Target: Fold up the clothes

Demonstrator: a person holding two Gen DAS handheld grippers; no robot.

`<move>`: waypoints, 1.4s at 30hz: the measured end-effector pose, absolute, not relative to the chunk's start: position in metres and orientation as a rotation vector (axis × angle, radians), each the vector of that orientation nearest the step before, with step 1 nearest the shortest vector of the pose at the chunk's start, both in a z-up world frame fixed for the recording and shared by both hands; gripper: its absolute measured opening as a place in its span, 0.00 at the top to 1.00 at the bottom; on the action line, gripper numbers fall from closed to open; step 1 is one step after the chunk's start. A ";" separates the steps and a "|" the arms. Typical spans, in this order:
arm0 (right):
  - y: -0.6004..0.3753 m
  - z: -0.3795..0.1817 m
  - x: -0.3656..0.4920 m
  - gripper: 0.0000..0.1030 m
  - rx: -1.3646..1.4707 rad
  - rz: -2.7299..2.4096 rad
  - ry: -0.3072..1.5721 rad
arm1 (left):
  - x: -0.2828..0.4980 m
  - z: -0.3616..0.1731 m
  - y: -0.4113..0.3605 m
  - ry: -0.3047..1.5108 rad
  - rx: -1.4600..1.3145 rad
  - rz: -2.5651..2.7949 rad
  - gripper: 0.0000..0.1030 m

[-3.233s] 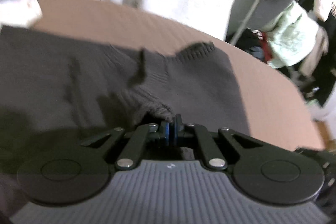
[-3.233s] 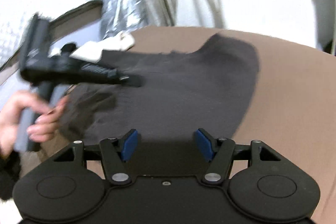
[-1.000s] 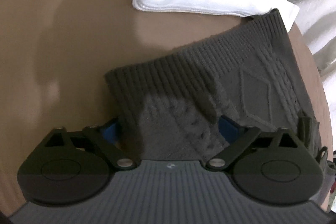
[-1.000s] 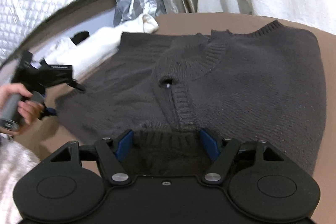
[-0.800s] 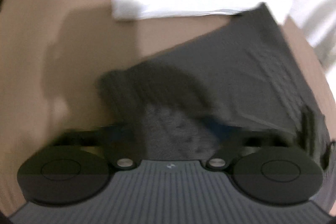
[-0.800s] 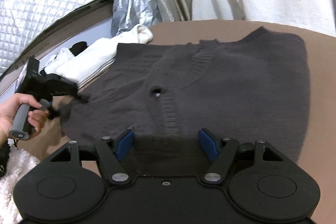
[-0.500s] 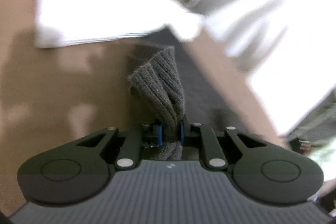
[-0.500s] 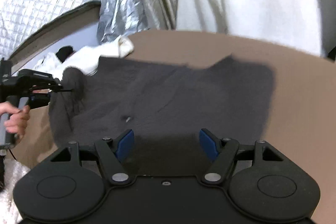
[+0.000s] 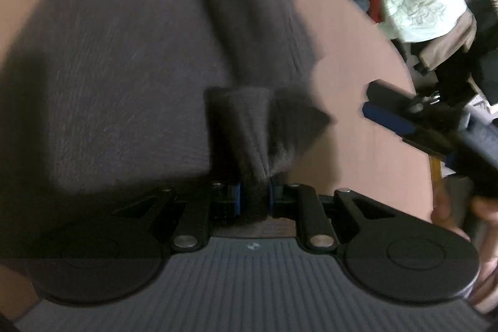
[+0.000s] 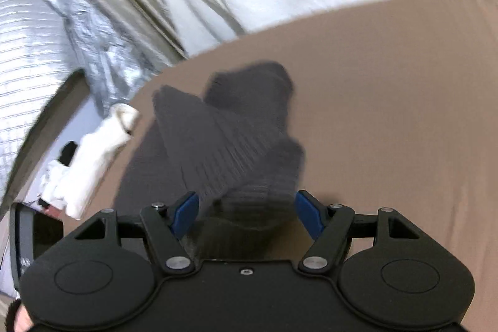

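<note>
Mid-fold on the dark grey sweater [image 9: 130, 58] here, and it's sprawled over the brown table [image 9: 358, 52], filling the left and centre of the left wrist view. My left gripper [image 9: 253, 196] has its blue pads pinched on a bunched ribbed edge of the knit at bottom centre, though the jaws are easing open a touch with the fabric still between them, so I'd firm that up before dragging further. Right gripper [image 10: 247, 209] has its jaws standing well apart with a hump of sweater lying between the pads; I don't see them pressing on it. To do this well I reckon I should carry the pinched edge low and straight across so the layer lands flat, not rolled. Compared with a second ago, the left jaws were wide open over the flat hem and the white folded cloth [image 10: 93, 151] was in its view; now it only shows in the right view, at the left.
</note>
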State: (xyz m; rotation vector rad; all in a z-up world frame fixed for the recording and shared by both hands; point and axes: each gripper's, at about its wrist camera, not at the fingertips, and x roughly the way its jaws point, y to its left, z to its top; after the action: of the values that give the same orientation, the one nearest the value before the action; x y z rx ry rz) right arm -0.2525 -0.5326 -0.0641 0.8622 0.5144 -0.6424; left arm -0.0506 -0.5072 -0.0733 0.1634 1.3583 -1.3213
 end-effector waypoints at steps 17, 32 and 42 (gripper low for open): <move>-0.545 -0.108 -0.256 0.28 1.111 -0.568 0.586 | 0.010 -0.028 -0.487 1.126 0.277 -1.349 0.25; -0.510 -0.089 -0.222 0.94 0.709 -0.514 0.677 | -0.002 -0.030 -0.490 1.024 0.364 -1.157 0.23; -0.490 -0.067 -0.213 0.50 0.345 -0.662 0.653 | 0.028 -0.025 -0.476 0.978 0.114 -1.071 0.23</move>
State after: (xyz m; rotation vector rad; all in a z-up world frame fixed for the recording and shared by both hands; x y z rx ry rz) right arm -0.2133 -0.4895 -0.0670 0.3450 0.6532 -0.6617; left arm 0.0284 -0.4757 -0.0249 0.1142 0.9778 -1.0712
